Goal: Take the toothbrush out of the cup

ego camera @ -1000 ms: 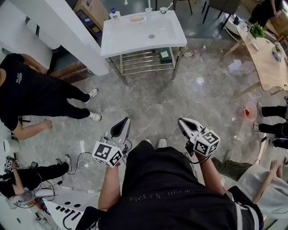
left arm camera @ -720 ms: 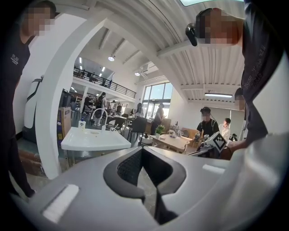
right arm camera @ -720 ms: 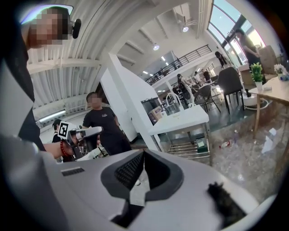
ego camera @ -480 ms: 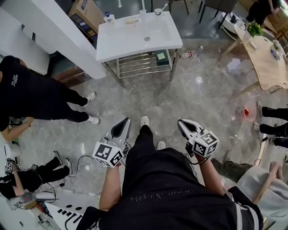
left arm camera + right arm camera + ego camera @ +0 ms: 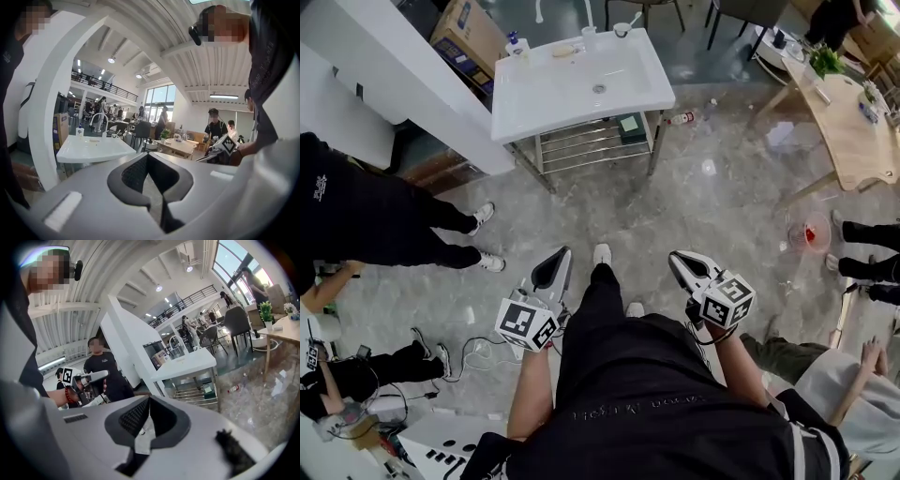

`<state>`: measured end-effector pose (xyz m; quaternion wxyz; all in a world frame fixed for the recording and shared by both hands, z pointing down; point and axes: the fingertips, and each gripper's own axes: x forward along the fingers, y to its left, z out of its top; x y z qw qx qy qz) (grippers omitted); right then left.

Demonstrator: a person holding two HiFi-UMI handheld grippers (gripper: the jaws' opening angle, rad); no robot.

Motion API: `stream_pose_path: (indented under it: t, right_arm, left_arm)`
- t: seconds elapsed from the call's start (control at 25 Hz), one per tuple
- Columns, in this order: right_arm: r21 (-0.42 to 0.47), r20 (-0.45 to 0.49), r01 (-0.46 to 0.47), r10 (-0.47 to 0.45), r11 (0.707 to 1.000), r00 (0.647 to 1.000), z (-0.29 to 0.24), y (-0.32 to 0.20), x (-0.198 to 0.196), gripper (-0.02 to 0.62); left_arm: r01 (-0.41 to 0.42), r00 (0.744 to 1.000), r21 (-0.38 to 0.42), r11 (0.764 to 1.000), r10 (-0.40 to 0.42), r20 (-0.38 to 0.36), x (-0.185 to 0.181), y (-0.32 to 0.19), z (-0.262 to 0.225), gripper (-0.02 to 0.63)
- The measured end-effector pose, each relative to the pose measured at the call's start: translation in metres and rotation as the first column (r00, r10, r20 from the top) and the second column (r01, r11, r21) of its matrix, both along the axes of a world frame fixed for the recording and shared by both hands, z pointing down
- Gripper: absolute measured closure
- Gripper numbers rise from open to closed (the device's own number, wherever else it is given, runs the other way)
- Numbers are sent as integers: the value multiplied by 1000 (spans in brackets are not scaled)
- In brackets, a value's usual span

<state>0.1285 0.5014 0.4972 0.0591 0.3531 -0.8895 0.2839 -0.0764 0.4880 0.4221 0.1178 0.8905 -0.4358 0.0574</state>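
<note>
Now nearer washbasin (image 5: 546,98) than a second ago. Left gripper (image 5: 555,267), right gripper (image 5: 684,265): fingers pressed together, empty. Toothbrush (image 5: 632,20) in cup (image 5: 622,31) at basin's back edge, well apart; approach only.

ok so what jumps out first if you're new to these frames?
The white washbasin on its metal stand, top centre of the head view, with a cup at its back edge that seems to hold the toothbrush. Nearer, the left gripper and right gripper are held low over the grey floor, both shut and empty, well short of the basin. A person in black stands at the left.
</note>
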Motion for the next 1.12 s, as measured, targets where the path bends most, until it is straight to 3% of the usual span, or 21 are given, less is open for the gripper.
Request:
stream_pose_path:
  t: [0.08, 0.44, 1.12]
  right_arm:
    - [-10, -1, -5, 5, 1000, 1000, 3, -10, -3, 581]
    - [-30, 1, -57, 57, 998, 998, 1, -74, -16, 581]
    - [-44, 0, -114, 114, 993, 994, -22, -213, -94, 581]
  left_arm:
    - [-33, 999, 4, 999, 33, 23, 4, -12, 3, 600]
    - [-79, 996, -20, 997, 78, -33, -10, -92, 9, 600]
    - [-137, 987, -90, 987, 128, -98, -78, -234, 23, 600]
